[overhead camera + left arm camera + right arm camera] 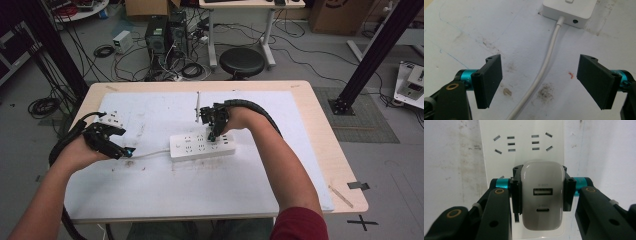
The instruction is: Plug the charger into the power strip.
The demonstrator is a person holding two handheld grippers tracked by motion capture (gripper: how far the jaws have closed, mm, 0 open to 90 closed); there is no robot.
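Right gripper view: right gripper [541, 195] is clamping the charger [542, 195] over the power strip [524, 145]. Left gripper [539, 81], jaws wide, is straddling the cable [546, 62]. Misaligned prongs risk jamming; the unheld strip may slide.

Your right gripper [214, 131] points down onto the long white plastic power strip [202, 145] at mid-table, its tip touching the strip's top near the right half. What sits between its jaws is too small to tell. Your left gripper [118, 144] hovers low over the white table mat [165, 185], left of the strip, right by the strip's thin white cable [150, 155]. Black round stool [242, 62] stands beyond the table's far edge.
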